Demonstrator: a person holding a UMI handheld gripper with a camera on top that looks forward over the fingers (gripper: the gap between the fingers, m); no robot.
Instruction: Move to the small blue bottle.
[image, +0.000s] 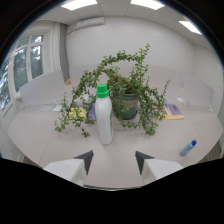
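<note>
Gripper (114, 159) fingers stand wide apart with nothing between them, as I see it from here. Small blue bottle (188, 147) lies on its side on the desk (45, 135), well off to the right of the fingers. Straight ahead stands a white bottle with a green cap (104, 117), upright, a leafy potted plant (125, 92) just behind it.

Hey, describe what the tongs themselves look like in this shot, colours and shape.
The tongs show as two chunky white finger blocks, each ending in a dark, wedge-shaped tip that points inward toward the other. The surfaces look plain, with no markings or cables visible. The body behind them is lost in black, and no hand or sleeve shows.
</note>
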